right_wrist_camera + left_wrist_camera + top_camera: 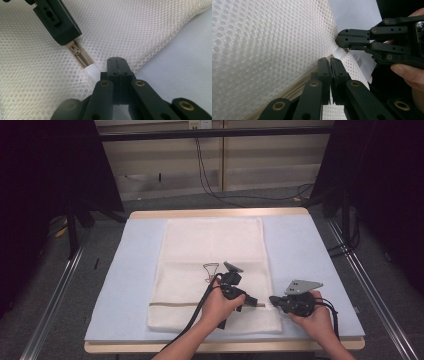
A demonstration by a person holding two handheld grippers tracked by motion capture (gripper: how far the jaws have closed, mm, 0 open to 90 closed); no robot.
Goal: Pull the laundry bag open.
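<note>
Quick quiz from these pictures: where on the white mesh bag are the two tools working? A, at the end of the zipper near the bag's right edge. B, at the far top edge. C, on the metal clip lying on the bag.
A: both the left tool and the right tool meet at the zipper end by the right edge of the mesh bag.

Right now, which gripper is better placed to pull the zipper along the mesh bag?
Left. The left gripper is shut at the zipper, while the right gripper pinches the mesh bag at its edge.

Both forearms are coming in from the bottom of the frame, the left tool and right tool pointing tip to tip at lower centre, jaws pressed together.
</note>
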